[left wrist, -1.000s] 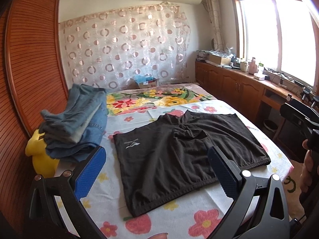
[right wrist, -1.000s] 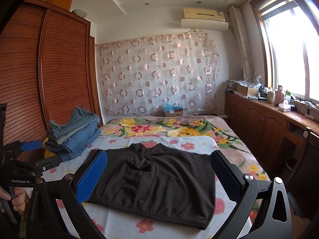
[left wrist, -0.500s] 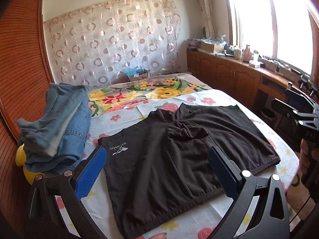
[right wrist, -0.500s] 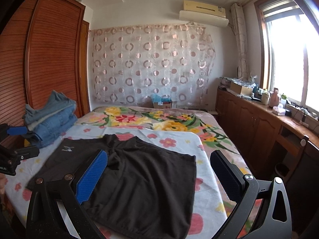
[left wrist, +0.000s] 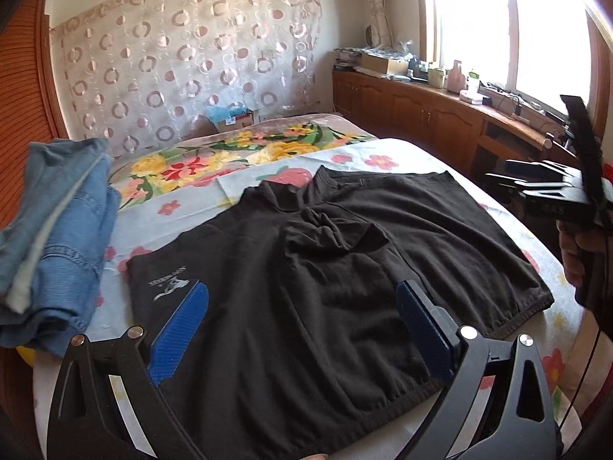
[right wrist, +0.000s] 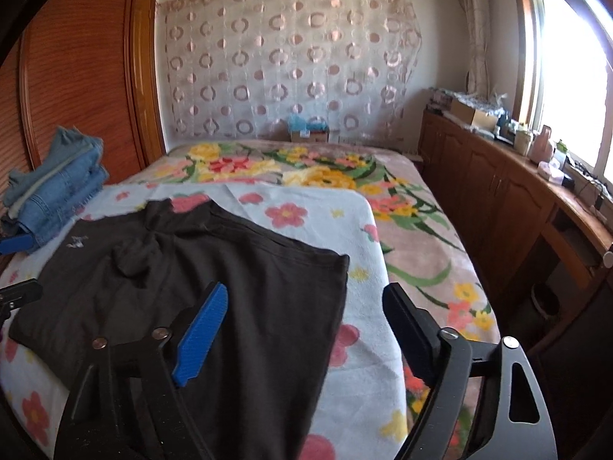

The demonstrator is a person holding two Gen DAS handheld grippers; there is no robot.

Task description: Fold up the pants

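Observation:
Black pants (left wrist: 325, 268) lie spread flat on the flowered bed, with a bunched fold near the middle and a small white logo at the left. My left gripper (left wrist: 302, 291) hovers open over their near left part, nothing between its blue pads. My right gripper (right wrist: 306, 295) hangs over the right side of the pants (right wrist: 230, 268). Its jaws are closing, with the cloth's right edge below the gap and no pad pressing on it. In the left wrist view a hand holds the right gripper (left wrist: 544, 188) at the far right.
A pile of folded blue jeans (left wrist: 57, 237) sits at the bed's left side by the wooden wardrobe (right wrist: 76, 76). A low wooden cabinet (right wrist: 498, 191) with clutter runs under the window on the right. The bed (right wrist: 421, 230) reaches back to a curtained wall.
Both grippers have come lower and closer over the pants. The right one swung toward the pants' right edge and its jaws have narrowed. The left jaws stayed wide.

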